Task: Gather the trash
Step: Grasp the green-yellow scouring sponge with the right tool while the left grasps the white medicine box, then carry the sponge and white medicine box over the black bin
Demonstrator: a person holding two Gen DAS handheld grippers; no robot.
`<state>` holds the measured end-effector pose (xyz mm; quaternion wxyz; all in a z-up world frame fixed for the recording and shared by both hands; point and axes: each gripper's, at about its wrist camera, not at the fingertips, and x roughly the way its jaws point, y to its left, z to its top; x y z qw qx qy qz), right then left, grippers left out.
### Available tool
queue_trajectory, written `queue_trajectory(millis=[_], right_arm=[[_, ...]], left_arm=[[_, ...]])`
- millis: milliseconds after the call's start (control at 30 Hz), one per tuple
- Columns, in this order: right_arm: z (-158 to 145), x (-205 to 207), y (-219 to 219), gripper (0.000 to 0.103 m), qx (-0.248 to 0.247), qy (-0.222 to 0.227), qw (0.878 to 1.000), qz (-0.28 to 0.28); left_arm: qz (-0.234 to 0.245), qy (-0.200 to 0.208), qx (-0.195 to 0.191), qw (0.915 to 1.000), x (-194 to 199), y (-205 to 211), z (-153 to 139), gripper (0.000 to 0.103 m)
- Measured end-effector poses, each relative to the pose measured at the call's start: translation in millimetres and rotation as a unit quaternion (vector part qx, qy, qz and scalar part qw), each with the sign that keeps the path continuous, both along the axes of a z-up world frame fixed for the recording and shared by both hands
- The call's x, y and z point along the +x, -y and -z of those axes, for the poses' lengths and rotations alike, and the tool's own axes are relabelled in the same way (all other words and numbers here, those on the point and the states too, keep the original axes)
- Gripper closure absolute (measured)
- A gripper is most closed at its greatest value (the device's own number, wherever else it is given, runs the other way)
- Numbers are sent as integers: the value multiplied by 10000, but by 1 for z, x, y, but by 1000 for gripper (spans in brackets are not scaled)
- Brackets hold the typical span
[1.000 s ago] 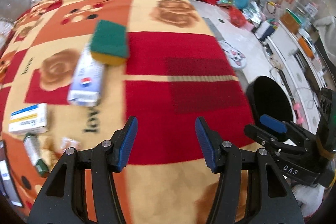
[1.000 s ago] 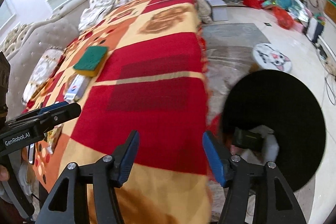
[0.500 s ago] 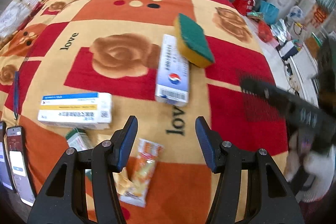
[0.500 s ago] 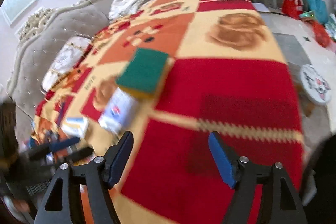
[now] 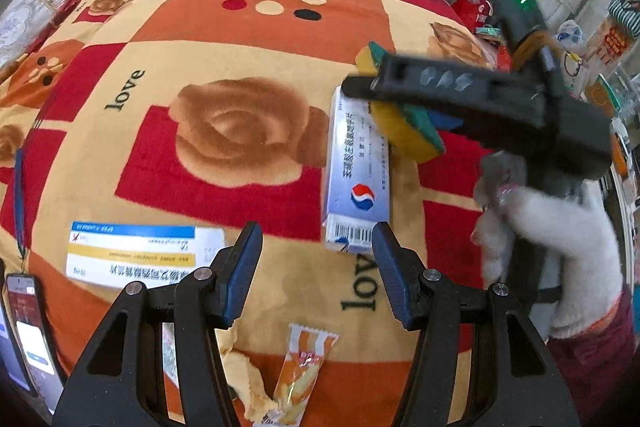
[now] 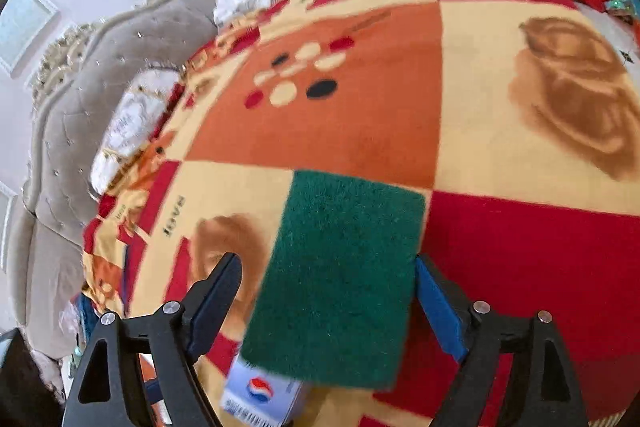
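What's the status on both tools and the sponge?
Right tool open, straddling green sponge, not clamped. Left tool open, empty, over the blanket. Sponge lies partly on white box; could snag it.

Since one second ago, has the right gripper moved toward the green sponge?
Yes. The right gripper has moved in toward the green sponge, which now sits between its open jaws; earlier the sponge lay far up the blanket, beside the blue box.

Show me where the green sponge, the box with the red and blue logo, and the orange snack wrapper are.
green sponge (image 6: 340,275), right wrist view, middle of green face
logo box (image 5: 358,183), left wrist view, top face
orange snack wrapper (image 5: 302,371), left wrist view, upper half
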<state>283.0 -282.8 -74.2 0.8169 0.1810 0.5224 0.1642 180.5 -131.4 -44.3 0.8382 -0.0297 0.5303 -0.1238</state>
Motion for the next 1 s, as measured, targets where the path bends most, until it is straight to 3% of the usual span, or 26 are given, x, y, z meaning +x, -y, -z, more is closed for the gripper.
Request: queue_trajectory(millis=[33,67,300,633,700,1000], right_arm=[[-2,-4,2,35,-44,118,9999,34],[-6,-8,5,43,-50,176,9998,10],[-56,-63,51,43,-367,852,9956,118],[-55,-138,105,42,-650,825,9932,498],[-53,-152,109,42,-684,838,9927,525],[-48,-197,119,42,-781,850,9911,665]], left_arm=[[20,3,-6,10000,2,2,0,47],[32,4,-3,10000,4,4,1,47],[117,-104,120,9998,29,34,15,47],[-150,-88,547,9984,63,58,35,48],[-136,-7,591,9982,59,62,33,57],[298,304,291,9987,2,81,0,57]])
